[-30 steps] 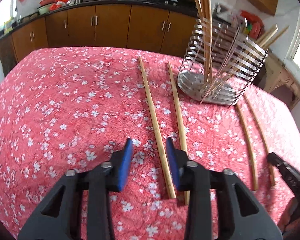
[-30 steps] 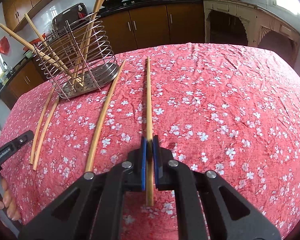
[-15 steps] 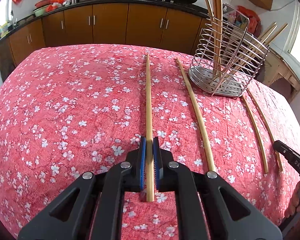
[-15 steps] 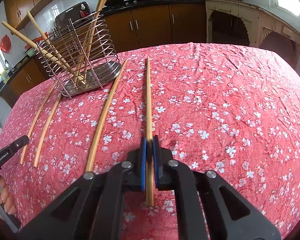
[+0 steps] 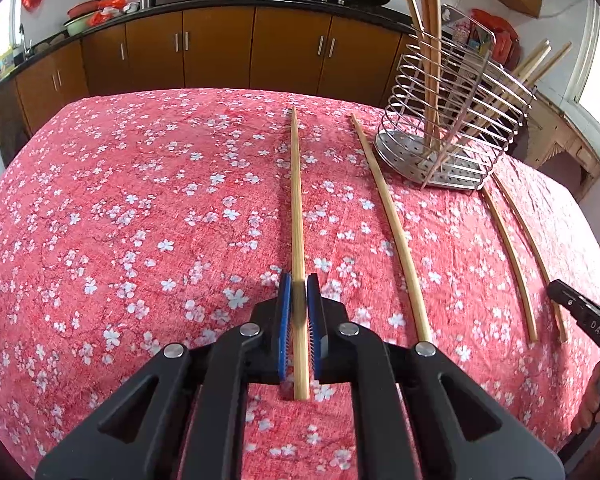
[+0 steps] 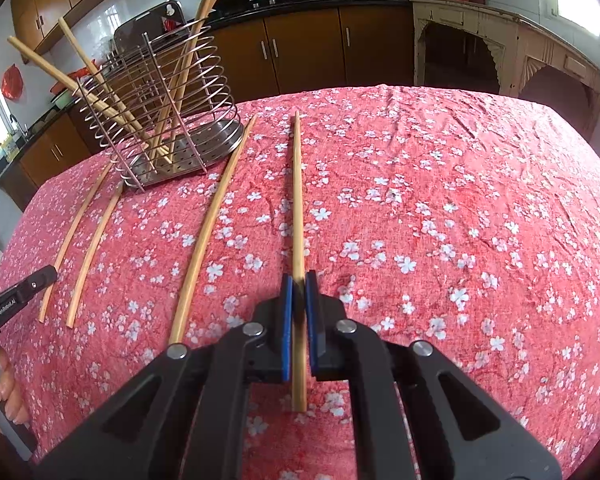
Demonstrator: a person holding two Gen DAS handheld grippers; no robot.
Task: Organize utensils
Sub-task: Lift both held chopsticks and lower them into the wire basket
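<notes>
Chopsticks: your left fingers [image 5: 299,292] pinch one stick [image 5: 296,200] near its near end; it points away along the table [image 5: 140,220], which has a red floral cloth; your right fingers [image 6: 299,292] are pressed on a second stick [image 6: 297,200] the same way; can't tell whether either is lifted; a loose stick [image 5: 392,232] lies beside the left-held one; a pair [image 5: 508,252] lies further right; the rack [image 5: 452,120] beyond holds several, leaning.
</notes>
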